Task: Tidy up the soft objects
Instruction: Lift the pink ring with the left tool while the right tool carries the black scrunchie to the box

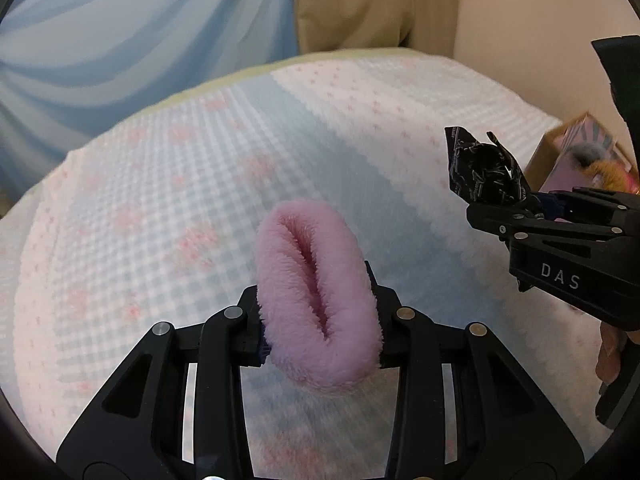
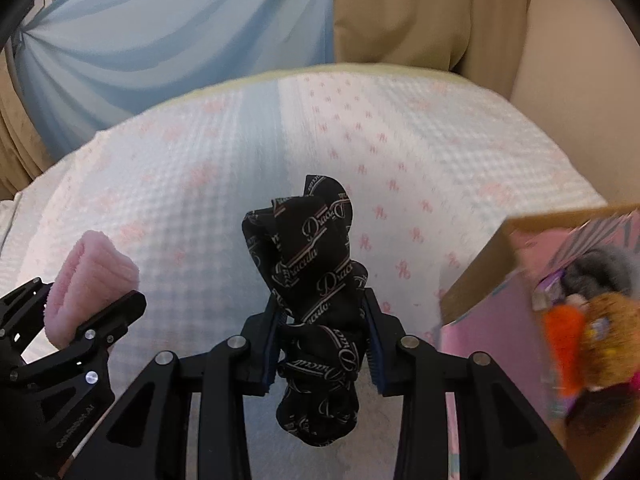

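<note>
Soft objects are being gathered over a bed [image 1: 168, 184] covered in a pale blue and white waffle-textured blanket with small pink motifs. At the bed's right edge an open cardboard box with pink printed sides [image 2: 476, 280] is seen, already holding several plush items in grey, brown and orange. A fluffy pink fleece roll [image 1: 316, 304] is clamped between the fingers of the left tool [image 1: 320, 320], held clear above the blanket with its fold line running away from the camera. A crumpled black fabric piece with pale script lettering [image 2: 316, 312] is gripped by the right tool [image 2: 324, 344], its long axis upright, part standing above the fingers and part hanging below. The box lies to the right of both tools, and the right tool is judged much the nearer: the box wall appears just beside its right finger, whereas the left tool is separated from it by the right one. The black fabric would therefore probably be carried rightward over the rim first.
</note>
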Action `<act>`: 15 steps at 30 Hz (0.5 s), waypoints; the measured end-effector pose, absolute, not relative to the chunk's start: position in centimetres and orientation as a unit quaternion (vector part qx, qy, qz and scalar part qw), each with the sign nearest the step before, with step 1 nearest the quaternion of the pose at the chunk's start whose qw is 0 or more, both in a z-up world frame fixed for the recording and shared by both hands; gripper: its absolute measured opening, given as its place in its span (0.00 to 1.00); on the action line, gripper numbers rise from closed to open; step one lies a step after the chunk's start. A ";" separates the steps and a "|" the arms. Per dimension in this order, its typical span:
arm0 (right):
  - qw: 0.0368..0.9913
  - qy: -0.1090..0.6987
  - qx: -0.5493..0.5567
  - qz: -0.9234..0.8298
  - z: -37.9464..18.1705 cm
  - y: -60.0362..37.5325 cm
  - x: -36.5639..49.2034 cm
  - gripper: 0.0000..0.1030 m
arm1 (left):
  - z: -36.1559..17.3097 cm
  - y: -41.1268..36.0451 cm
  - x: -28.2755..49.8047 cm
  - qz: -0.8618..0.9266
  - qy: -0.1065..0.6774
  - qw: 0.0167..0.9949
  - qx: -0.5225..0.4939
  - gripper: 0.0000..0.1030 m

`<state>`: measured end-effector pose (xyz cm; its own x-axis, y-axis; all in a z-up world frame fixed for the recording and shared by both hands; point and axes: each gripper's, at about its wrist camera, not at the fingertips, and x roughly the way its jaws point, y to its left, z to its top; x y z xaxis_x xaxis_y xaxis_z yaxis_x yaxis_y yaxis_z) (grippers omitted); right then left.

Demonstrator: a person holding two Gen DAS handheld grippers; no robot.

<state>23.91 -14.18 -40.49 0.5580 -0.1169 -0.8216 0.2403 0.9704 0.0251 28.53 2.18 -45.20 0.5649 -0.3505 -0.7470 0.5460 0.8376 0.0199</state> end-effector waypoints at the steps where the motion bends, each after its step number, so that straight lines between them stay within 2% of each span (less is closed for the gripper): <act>1: 0.883 0.454 0.066 -0.101 -39.2 -14.1 23.6 0.32 | -44.3 2.4 28.3 -0.254 0.388 0.878 0.122 0.31; 6: 0.891 0.438 0.066 -0.099 -34.1 -13.5 22.1 0.32 | -39.8 3.1 27.1 -0.246 0.378 0.885 0.114 0.31; 15: 0.900 0.420 0.070 -0.099 -22.1 -12.2 17.1 0.32 | -28.4 5.1 23.6 -0.219 0.380 0.896 0.070 0.31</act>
